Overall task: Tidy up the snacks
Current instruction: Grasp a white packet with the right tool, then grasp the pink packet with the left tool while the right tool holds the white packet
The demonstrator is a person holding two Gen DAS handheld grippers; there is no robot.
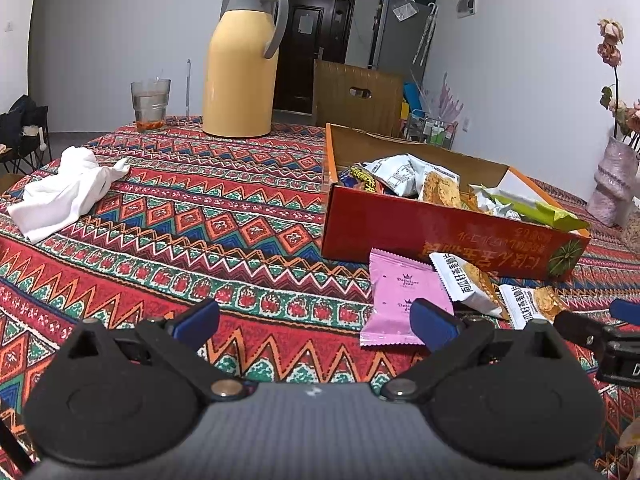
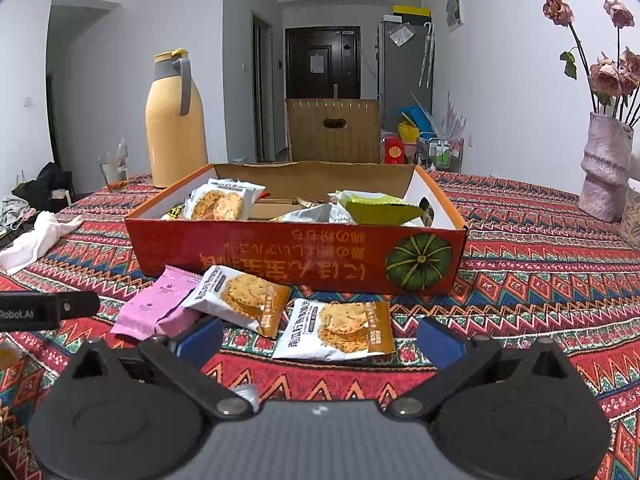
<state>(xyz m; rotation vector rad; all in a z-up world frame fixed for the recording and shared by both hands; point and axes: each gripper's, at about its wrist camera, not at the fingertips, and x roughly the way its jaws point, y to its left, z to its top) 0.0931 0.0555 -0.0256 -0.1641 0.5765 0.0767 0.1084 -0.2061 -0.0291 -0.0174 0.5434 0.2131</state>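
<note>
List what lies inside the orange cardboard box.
Inside the orange box: a cracker packet, a green wrapper and white wrappers. Anything beneath them is covered.

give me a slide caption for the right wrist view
Open right gripper faces three snack packets lying before a part-filled orange box.

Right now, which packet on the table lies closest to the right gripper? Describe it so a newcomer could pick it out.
Find the red cardboard box with the green pumpkin printed on its front. Three packets lie on the tablecloth in front of it; take the rightmost one, the cracker packet, lying flat between the right gripper's open fingers. Unlike the pink packet and the overlapping cracker packet, it touches neither.
</note>
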